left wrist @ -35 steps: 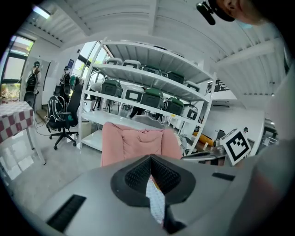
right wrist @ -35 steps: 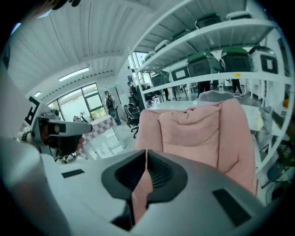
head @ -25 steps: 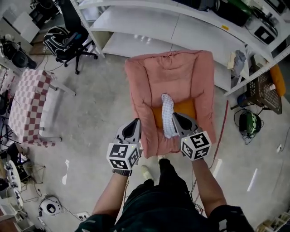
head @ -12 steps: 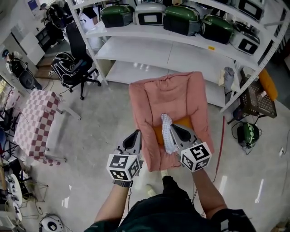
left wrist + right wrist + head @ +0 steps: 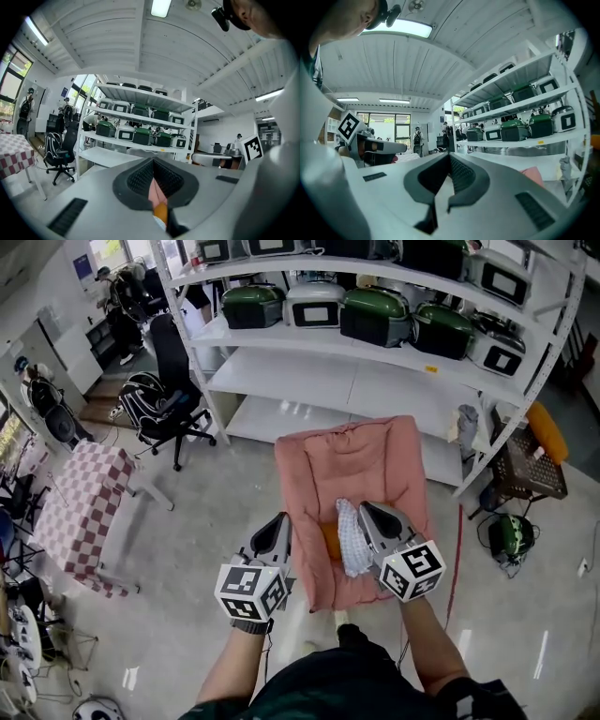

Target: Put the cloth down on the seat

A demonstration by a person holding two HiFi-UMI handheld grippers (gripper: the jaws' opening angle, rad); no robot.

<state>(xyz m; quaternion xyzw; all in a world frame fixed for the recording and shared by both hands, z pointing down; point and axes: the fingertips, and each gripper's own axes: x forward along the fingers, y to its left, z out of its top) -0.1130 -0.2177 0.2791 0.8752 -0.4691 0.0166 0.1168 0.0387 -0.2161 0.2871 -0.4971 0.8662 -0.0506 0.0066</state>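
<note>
**A:** What does the right hand-held gripper (image 5: 365,510) have?

**B:** Its jaws are pinched fully together on the top end of the white patterned cloth (image 5: 352,545). In the head view the cloth hangs from the tips toward 7 o'clock. In the gripper's own view, pale fabric fills the slit between the dark pads (image 5: 462,176).

**A:** And the left hand-held gripper (image 5: 280,519)?

**B:** Its jaws are closed tip to tip with nothing held. It sits at 9 o'clock of the right one, at about the same height.

**A:** Where is the cloth relative to the seat?

**B:** It dangles over the front half of the pink seat (image 5: 375,456), just beside an orange cushion (image 5: 330,542) at its 9 o'clock. The pictures do not show whether its lower end touches the seat.

**A:** And farther out?

**B:** A white shelf rack (image 5: 309,371) stands at 12 o'clock behind the seat, carrying green-lidded appliances (image 5: 375,315). A black office chair (image 5: 169,399) is at 10 o'clock. A bench with a checked cover (image 5: 80,512) is at 9 o'clock.
</note>
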